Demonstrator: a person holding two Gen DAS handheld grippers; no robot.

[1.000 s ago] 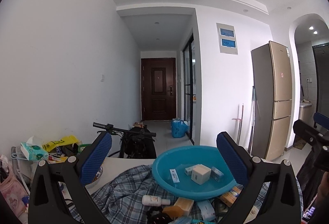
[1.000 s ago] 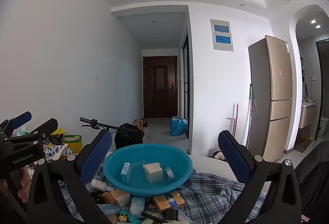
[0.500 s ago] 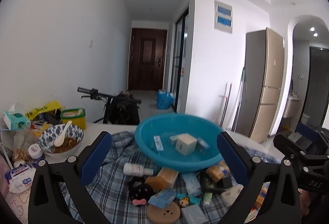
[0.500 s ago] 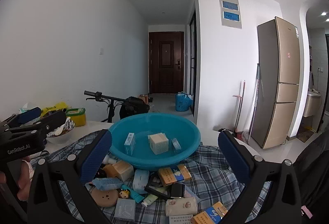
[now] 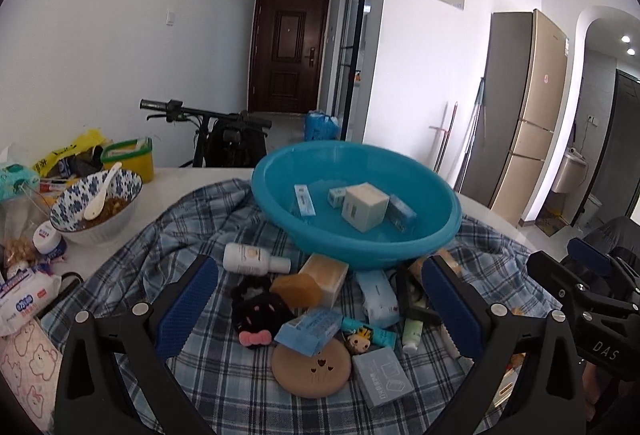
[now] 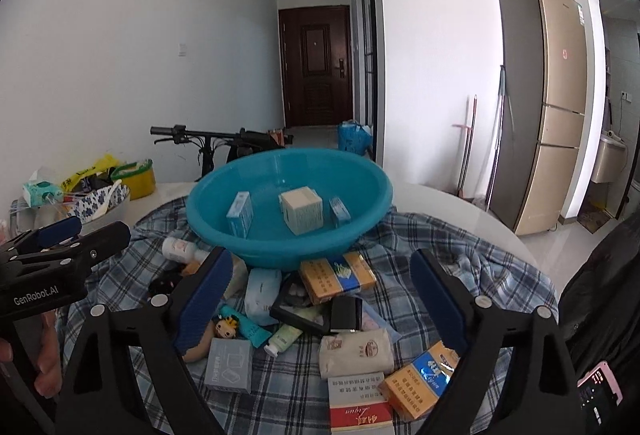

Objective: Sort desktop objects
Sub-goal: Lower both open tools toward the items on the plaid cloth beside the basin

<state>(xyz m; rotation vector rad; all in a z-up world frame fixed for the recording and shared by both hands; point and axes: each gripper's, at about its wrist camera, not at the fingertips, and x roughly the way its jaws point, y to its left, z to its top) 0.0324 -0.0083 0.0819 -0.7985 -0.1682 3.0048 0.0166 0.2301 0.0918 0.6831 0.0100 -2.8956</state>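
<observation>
- Left gripper (image 5: 320, 309): jaws spread wide, nothing grasped, held over the clutter on the plaid cloth (image 5: 160, 235).
- Right gripper (image 6: 322, 293): jaws closing, nothing yet between the pads.
- Blue basin (image 6: 372, 203), toward the table's far edge, holds sorted boxes.
- Green tube (image 6: 286, 337), apparently the nearest target, lies flat with its cap toward the near edge.

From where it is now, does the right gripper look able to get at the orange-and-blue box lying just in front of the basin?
Probably yes. The orange-and-blue box lies on top of the pile, face up, ahead of the right gripper, whose jaws are closing with nothing between them. The teal basin crowds its far edge.
</observation>
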